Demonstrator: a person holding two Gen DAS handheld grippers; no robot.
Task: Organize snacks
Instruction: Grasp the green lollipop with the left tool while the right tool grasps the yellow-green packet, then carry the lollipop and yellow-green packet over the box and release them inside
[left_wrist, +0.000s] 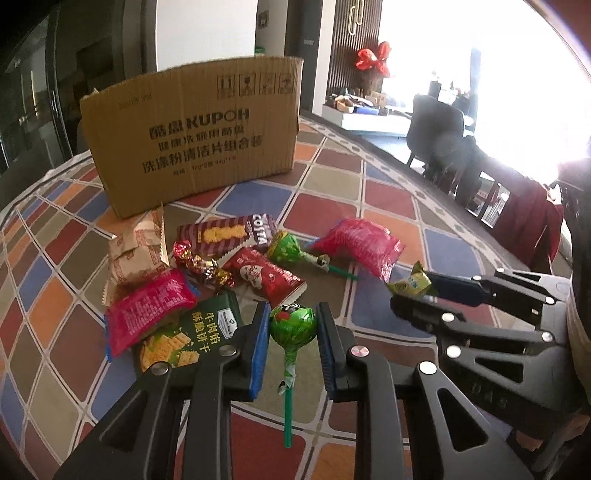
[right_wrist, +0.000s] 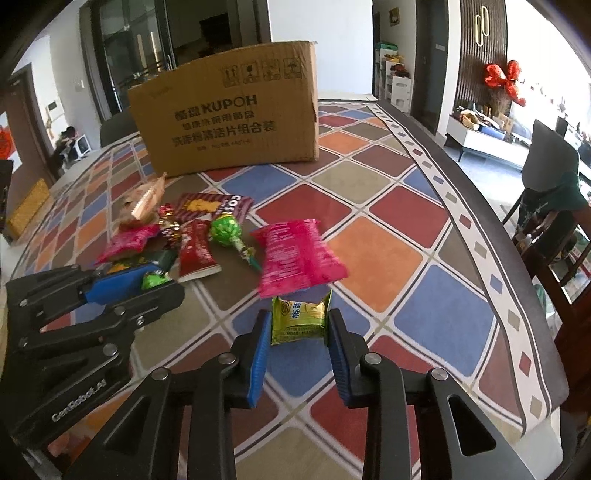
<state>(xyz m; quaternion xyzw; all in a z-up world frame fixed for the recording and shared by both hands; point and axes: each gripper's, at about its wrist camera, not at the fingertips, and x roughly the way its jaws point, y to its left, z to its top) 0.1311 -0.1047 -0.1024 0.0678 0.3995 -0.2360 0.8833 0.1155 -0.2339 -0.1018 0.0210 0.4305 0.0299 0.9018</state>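
Note:
A pile of snacks lies on the patterned tablecloth before a cardboard box (left_wrist: 192, 136) (right_wrist: 229, 110). My left gripper (left_wrist: 293, 321) (right_wrist: 159, 282) is shut on a green lollipop (left_wrist: 293, 325), its stick (left_wrist: 288, 406) hanging toward me; in the right wrist view only its green head (right_wrist: 153, 280) shows. My right gripper (right_wrist: 297, 325) (left_wrist: 410, 293) is shut on a small yellow-green packet (right_wrist: 299, 319) (left_wrist: 410, 284). Left on the table are a second green lollipop (left_wrist: 286, 247) (right_wrist: 225, 230), two pink packets (left_wrist: 356, 245) (left_wrist: 147, 314), a red packet (left_wrist: 266, 277), a Costa biscuit bar (left_wrist: 225, 234), a dark green cracker pack (left_wrist: 188, 339), foil candies (left_wrist: 203, 266) and beige packets (left_wrist: 136, 247).
The table edge (right_wrist: 517, 288) curves along the right, with dark chairs (right_wrist: 550, 229) beyond it. A yellow box (right_wrist: 27, 206) sits at the far left of the table. Bare tablecloth (right_wrist: 388, 229) lies right of the snack pile.

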